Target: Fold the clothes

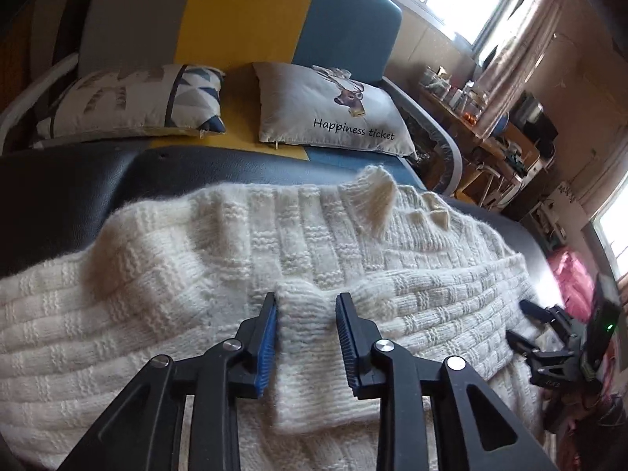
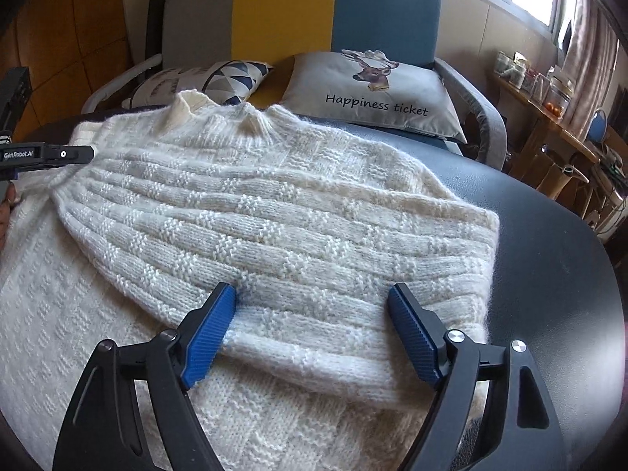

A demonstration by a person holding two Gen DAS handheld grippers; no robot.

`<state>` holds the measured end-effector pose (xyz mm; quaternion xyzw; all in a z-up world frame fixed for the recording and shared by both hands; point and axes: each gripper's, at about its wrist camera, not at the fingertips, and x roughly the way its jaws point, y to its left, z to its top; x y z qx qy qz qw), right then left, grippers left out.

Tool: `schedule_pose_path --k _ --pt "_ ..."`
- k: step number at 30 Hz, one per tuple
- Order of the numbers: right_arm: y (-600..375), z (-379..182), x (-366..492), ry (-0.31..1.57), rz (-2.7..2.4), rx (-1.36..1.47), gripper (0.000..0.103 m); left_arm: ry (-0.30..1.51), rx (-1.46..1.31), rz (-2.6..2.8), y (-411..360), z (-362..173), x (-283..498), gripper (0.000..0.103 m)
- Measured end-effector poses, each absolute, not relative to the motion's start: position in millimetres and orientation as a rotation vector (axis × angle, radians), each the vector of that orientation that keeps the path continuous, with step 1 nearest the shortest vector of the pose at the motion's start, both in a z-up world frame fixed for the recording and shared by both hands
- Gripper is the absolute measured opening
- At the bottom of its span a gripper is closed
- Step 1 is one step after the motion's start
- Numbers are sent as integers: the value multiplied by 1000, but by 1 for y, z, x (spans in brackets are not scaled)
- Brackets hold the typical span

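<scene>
Left gripper (image 1: 306, 337) is seen with its blue pads set either side of a ribbed cuff (image 1: 304, 353) of the cream knit sweater (image 1: 243, 243); the pads appear to touch the cuff edges, but a firm clamp cannot be told. Right gripper (image 2: 312, 333) is spread wide, released, over the sleeve (image 2: 274, 235) that is laid across the sweater body. The sweater is spread on the dark table (image 2: 549, 235), collar (image 1: 373, 192) toward the far edge. Progress, as judged: both sleeves appear to be brought inward over the body, so a partial fold is present; the body is not seen folded into a compact stack, and that is judged to remain. The hem and the sweater's lower part are cut off by the frame and hidden under the grippers. Beyond the table, a sofa (image 2: 384, 8) with a deer cushion (image 2: 373, 94) and a patterned cushion (image 1: 137, 98) is noted; a cluttered side desk (image 2: 549, 90) is too small to read.
</scene>
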<state>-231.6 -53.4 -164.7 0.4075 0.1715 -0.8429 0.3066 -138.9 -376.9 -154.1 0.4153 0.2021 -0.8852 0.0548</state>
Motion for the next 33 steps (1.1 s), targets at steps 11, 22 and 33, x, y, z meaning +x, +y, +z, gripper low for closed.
schedule_pose_path --k 11,22,33 --pt "-65 -149 -253 411 -2216 1118 83 566 1304 -2680 -377 -158 -139 25" --pt "-76 -177 -257 368 -2265 1121 103 504 1175 -2684 -369 -153 -126 23" --pt "-83 -156 -257 364 -2274 1124 103 350 1112 -2702 -365 -137 -114 6"
